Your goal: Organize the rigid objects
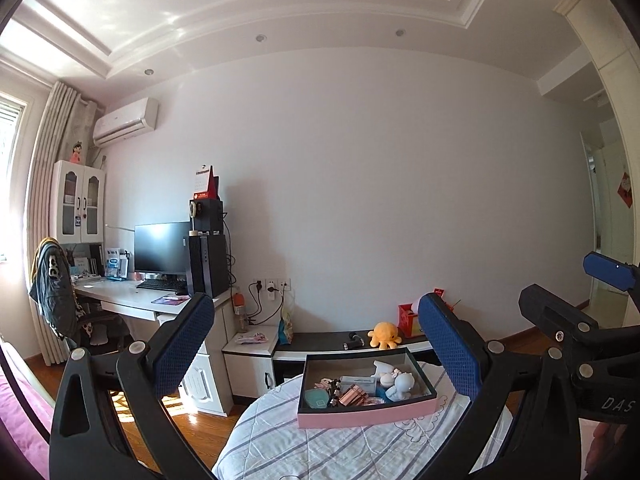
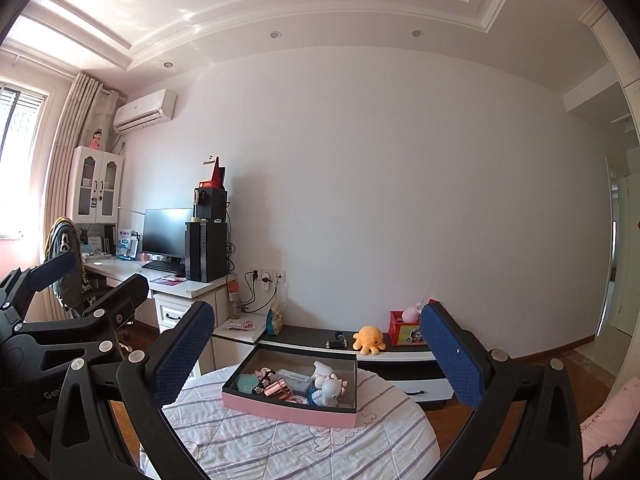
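A pink box [image 1: 366, 414] [image 2: 288, 407] with a dark rim sits on a round table covered by a striped white cloth [image 1: 320, 448] [image 2: 280, 444]. Inside it lie a teal case [image 1: 317, 398] [image 2: 245, 383], a rose-gold item [image 1: 353, 394] [image 2: 279, 388], a clear flat case [image 2: 294, 378] and white figurines [image 1: 398, 384] [image 2: 330, 386]. My left gripper [image 1: 316, 332] is held open well above and short of the box, holding nothing. My right gripper [image 2: 316, 340] is likewise open and empty, raised before the box. Each gripper shows at the edge of the other's view.
Behind the table runs a low black-and-white cabinet [image 1: 320, 344] [image 2: 304, 338] with an orange plush octopus [image 1: 384, 334] [image 2: 369, 339], a red box [image 2: 406, 330] and a small black item [image 2: 336, 342]. A desk with a monitor [image 1: 162, 248], computer tower and chair stands at left. Wooden floor surrounds the table.
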Available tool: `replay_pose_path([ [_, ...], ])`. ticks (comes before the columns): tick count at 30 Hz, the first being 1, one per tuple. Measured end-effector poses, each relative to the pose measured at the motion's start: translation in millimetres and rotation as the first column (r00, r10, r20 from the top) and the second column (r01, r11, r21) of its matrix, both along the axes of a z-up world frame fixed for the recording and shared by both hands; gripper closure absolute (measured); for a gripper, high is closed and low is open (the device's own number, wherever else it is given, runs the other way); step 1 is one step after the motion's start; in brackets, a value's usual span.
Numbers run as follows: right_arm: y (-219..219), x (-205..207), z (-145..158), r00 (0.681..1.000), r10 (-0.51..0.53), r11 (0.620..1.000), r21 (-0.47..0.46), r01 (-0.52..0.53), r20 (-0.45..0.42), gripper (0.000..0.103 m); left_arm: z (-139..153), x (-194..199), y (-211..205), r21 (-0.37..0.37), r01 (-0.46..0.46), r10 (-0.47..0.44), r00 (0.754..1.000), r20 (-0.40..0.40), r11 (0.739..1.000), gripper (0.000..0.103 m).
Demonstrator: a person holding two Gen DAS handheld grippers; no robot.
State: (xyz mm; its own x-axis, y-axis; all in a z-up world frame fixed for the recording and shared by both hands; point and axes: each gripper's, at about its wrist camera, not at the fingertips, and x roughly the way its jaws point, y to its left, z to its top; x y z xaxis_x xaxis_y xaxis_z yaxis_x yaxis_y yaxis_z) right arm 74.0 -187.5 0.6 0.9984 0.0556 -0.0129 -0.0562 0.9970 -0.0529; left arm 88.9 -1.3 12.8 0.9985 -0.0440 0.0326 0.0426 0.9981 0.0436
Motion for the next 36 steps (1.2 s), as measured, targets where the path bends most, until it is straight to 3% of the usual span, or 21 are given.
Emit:
replay_pose_path([
  [27,4.3,2.6,-3.5,0.999,0.021,1.0,-0.004,-0.021,-0.03,0.0,-2.3,-2.4,0.0,0.024,-0.04,0.041,0.999,-0.027,0.999,0.0],
  [36,6.6,2.8,-3.7,0.999,0.031,0.999,-0.006,-0.031,-0.035,0.0,-3.7,-6.1,2.3,0.021,-0.059,0.059,0.998,0.002,0.998,0.0],
])
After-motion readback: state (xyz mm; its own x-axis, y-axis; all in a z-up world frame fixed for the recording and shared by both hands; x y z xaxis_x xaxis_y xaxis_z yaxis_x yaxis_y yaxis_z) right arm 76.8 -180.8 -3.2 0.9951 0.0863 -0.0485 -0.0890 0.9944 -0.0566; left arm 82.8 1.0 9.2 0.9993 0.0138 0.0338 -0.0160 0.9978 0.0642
